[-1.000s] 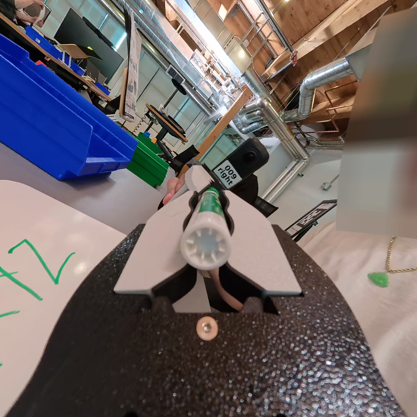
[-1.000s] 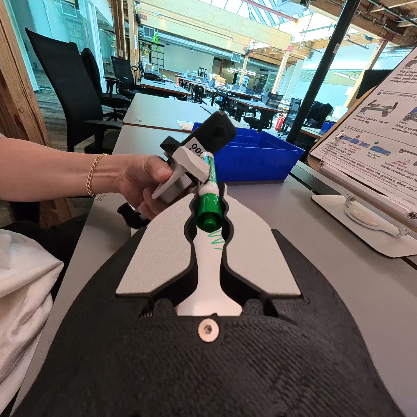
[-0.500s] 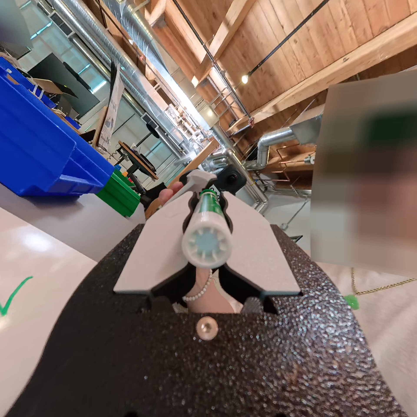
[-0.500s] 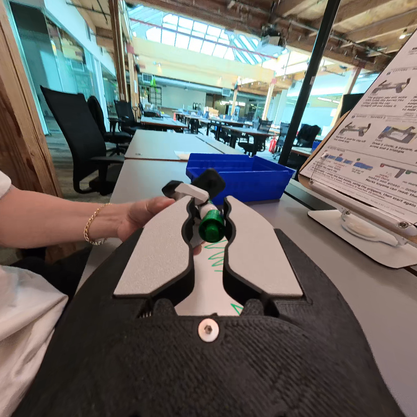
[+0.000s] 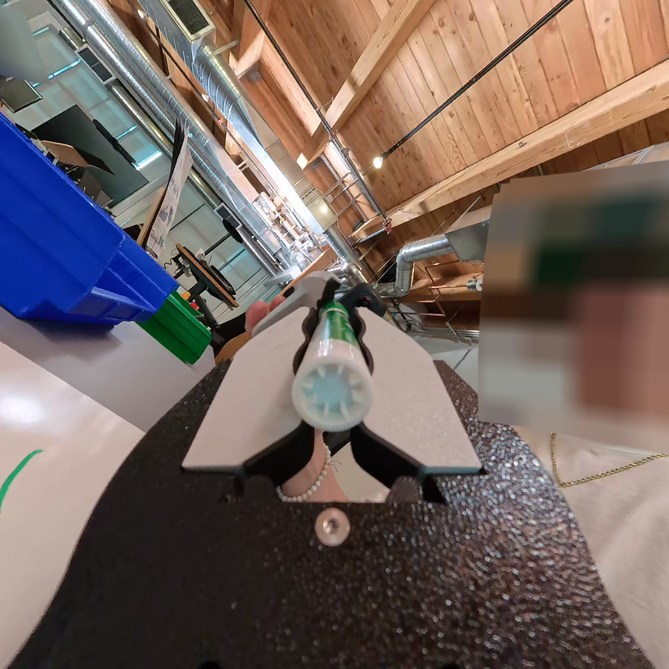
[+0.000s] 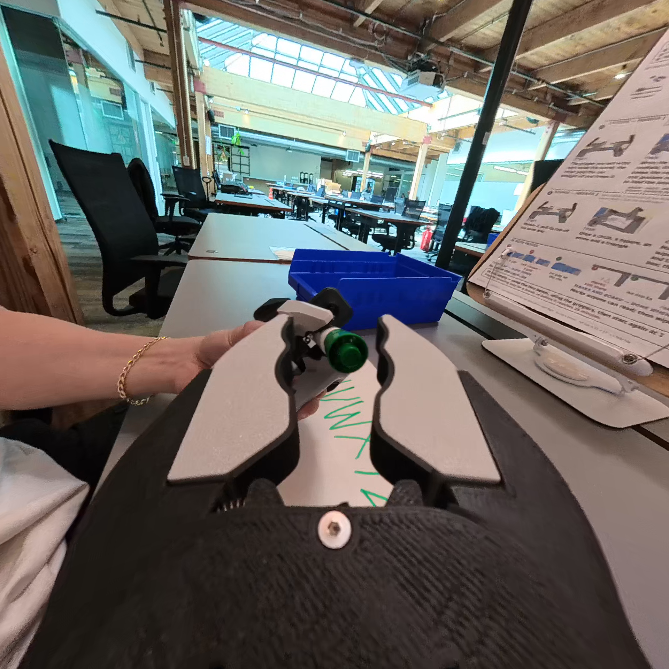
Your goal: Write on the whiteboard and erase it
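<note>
Right gripper [image 6: 331, 356] now gapes off the capped marker [image 6: 342, 349] (label unreadable), left gripper [image 5: 331, 347] clamping its barrel

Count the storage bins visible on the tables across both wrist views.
2. A blue bin sits on the table beyond the whiteboard; a green bin lies behind it, seen only in the left wrist view. Others may be hidden.

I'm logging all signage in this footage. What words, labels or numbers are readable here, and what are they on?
I name what bears writing but do not copy the wording.
Instruction sheet on a stand: printed text with pictures, partly legible.
Whiteboard: green handwritten strokes, partly hidden.
Marker barrel label: too blurred to read.
</note>
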